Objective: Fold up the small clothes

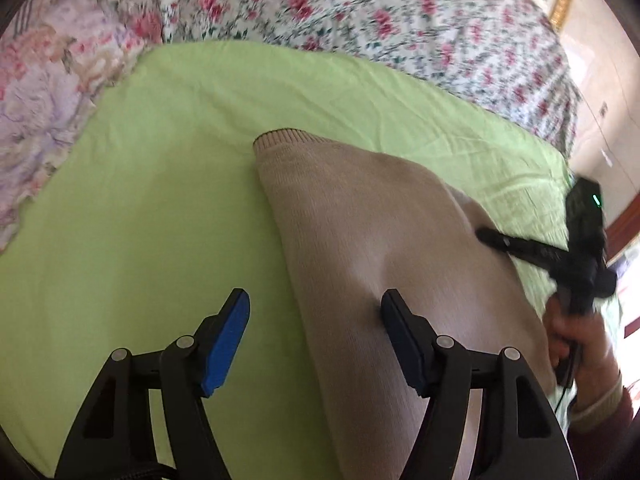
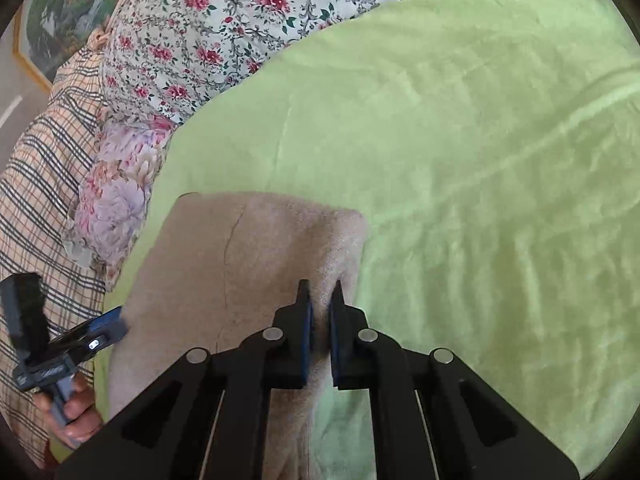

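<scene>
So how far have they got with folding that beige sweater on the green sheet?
Partly folded, it seems: the beige sweater lies as a narrow strip on the green sheet, its ribbed hem flat. In hand: the right gripper pinches its right edge, while the left gripper is open at the other edge. Probably left: folding it shorter and tidying.

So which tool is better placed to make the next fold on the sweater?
Right, probably. The right tool is already shut on the sweater at its edge, so it could carry that edge over. The left tool is open, one finger pressing on the knit, gripping nothing.
</scene>
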`<action>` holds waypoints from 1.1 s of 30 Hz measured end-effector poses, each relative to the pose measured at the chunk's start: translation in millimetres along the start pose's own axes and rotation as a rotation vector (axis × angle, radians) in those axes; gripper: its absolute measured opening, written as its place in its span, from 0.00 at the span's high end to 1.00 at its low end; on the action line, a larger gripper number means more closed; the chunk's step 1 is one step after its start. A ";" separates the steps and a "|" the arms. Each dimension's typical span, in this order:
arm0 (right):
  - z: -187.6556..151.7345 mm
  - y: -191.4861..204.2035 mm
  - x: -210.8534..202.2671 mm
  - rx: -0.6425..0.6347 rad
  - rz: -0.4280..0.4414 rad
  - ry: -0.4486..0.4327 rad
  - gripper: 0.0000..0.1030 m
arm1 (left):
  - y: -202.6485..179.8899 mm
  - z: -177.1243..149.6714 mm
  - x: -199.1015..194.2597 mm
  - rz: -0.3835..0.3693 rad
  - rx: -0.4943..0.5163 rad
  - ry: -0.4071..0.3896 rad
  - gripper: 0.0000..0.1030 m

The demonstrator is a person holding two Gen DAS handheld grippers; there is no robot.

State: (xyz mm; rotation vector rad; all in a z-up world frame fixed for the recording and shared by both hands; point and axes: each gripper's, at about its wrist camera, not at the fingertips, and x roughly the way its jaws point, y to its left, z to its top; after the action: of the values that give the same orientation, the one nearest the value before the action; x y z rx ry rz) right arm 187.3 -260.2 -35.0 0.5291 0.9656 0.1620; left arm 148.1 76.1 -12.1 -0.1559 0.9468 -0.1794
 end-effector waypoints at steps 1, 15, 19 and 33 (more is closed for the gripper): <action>0.1 1.4 -1.8 0.012 0.005 0.001 0.88 | -3.0 -8.9 -8.1 -0.001 0.008 -0.008 0.33; -117.7 18.7 -94.5 -0.025 0.168 -0.080 0.50 | -46.4 -157.2 -69.0 -0.010 0.112 -0.042 0.33; -129.4 27.8 -81.5 -0.073 0.136 -0.047 0.50 | -51.2 -157.1 -51.4 0.049 0.121 -0.047 0.33; -128.6 19.9 -90.3 -0.156 0.075 0.021 0.95 | -47.3 -158.7 -44.4 0.164 0.002 -0.044 0.90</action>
State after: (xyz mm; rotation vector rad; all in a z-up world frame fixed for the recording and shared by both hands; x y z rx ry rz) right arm 32.9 -229.8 -16.6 0.4212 0.9456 0.3085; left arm -10.8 31.3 -58.4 -0.0791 0.9116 -0.0258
